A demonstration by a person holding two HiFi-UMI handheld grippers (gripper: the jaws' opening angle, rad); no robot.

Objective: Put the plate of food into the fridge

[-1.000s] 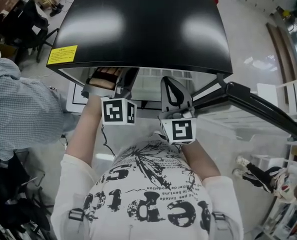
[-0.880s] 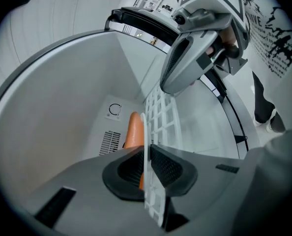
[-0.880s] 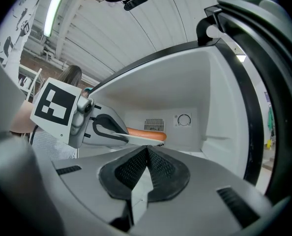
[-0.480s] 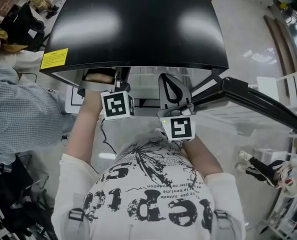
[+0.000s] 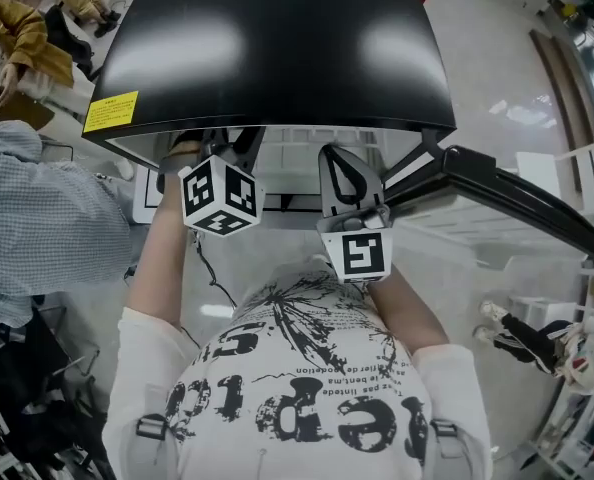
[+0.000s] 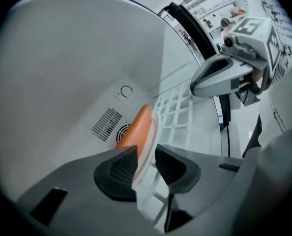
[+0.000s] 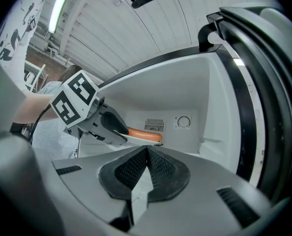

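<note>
A white plate (image 6: pixel 152 128) with an orange sausage (image 6: pixel 135 130) sits inside the open fridge (image 5: pixel 277 48), on its white wire shelf (image 6: pixel 180 113). My left gripper (image 6: pixel 147 155) reaches into the fridge, its jaws opening. The plate's rim still lies between the pads, with a gap on the right pad's side. In the head view only its marker cube (image 5: pixel 220 196) shows; the jaws are hidden under the fridge's black top. My right gripper (image 7: pixel 147 152) is shut on nothing and hangs in front of the opening, beside the left gripper (image 7: pixel 117 132).
The fridge door (image 5: pixel 517 203) stands swung open to the right. A vent (image 6: pixel 106 124) and a dial (image 6: pixel 127 91) are on the fridge's back wall. A person in a checked shirt (image 5: pixel 37 218) stands close at the left.
The left gripper's marker cube has shifted left and rolled, so a corner now faces the camera. The right gripper has barely moved.
</note>
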